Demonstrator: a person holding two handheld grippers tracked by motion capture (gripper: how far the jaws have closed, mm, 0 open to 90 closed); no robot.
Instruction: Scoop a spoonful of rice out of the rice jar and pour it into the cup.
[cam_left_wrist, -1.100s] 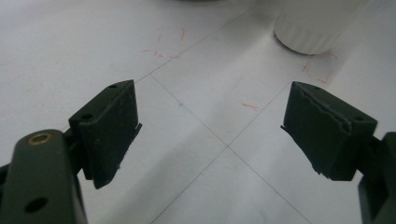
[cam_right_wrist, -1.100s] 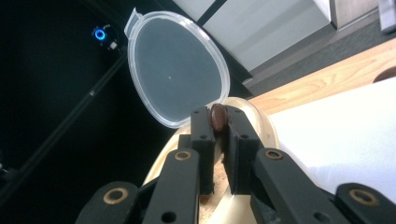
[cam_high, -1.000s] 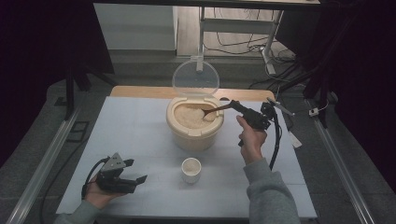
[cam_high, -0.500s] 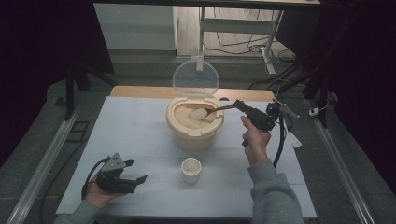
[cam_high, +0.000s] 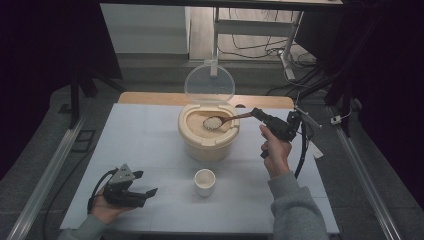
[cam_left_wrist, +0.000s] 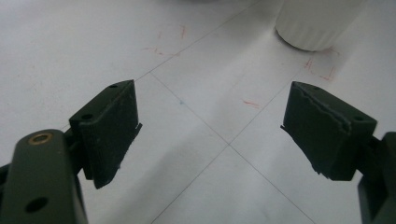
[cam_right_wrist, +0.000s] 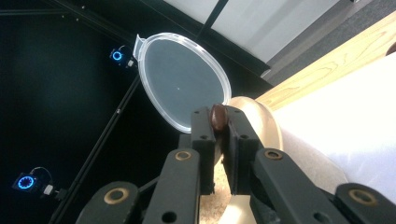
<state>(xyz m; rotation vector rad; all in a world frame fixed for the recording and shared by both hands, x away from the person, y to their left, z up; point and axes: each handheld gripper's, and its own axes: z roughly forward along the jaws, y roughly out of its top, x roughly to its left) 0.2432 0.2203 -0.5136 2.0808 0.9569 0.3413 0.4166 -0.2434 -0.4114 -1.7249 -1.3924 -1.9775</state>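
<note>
A beige rice container (cam_high: 208, 139) stands mid-table with its clear hinged lid (cam_high: 209, 83) raised behind it. A brown wooden spoon (cam_high: 220, 121) heaped with rice hovers over the container's opening. My right gripper (cam_high: 256, 114) is shut on the spoon's handle (cam_right_wrist: 218, 116), which pokes up between the jaws in the right gripper view. Nearer me, in front of the container, sits a small white cup (cam_high: 204, 181). My left gripper (cam_high: 146, 191) rests low at the front left, open and empty; its view shows the cup (cam_left_wrist: 314, 21) beyond the pads.
The white table mat (cam_high: 145, 145) has thin lines and red marks (cam_left_wrist: 322, 72) on it. A wooden strip (cam_high: 150, 98) runs along the far edge. Cables and a metal frame (cam_high: 285, 45) lie beyond the table. Rails (cam_high: 45, 180) flank both sides.
My right hand has drawn slightly right and the spoon has lifted out of the rice with a heap on it. The left gripper has stayed still.
</note>
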